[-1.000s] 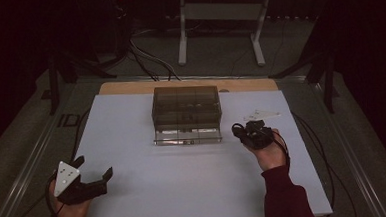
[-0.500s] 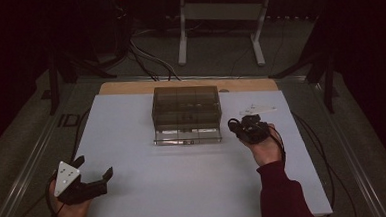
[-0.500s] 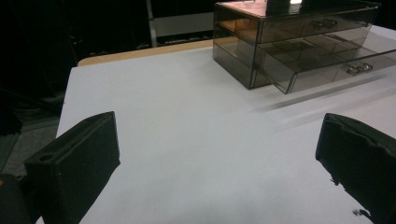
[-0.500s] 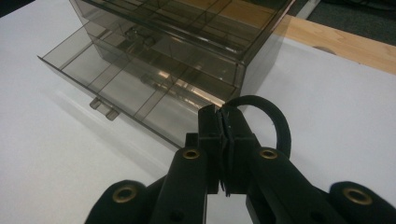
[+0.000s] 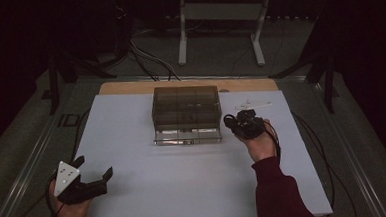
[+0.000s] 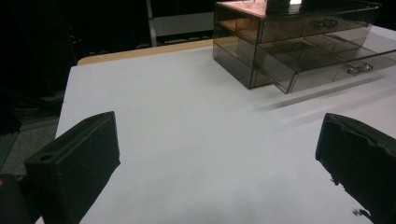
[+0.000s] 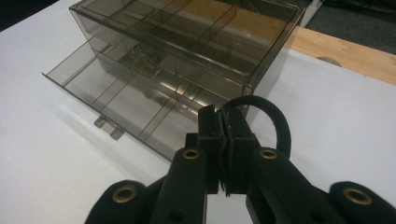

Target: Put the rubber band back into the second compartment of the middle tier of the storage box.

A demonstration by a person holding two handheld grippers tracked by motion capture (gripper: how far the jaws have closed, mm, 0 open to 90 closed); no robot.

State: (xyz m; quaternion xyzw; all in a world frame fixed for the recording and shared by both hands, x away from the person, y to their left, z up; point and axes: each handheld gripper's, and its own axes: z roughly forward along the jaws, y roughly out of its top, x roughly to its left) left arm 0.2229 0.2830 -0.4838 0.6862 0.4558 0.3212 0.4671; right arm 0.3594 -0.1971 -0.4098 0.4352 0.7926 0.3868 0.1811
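Pinching a black band [image 7: 275, 122], the right gripper [image 7: 223, 122] hangs beside the open-drawered organizer [image 7: 187, 60]; the left gripper [image 5: 91, 166] gapes empty.

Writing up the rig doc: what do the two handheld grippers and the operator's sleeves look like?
Both are black two-jaw tools. The left gripper carries a grey three-cornered plate with dark dots; its jaws are blocky black pads. The right gripper has brass-coloured rivets on its links and a looping black cable. A dark red sleeve covers the right forearm.
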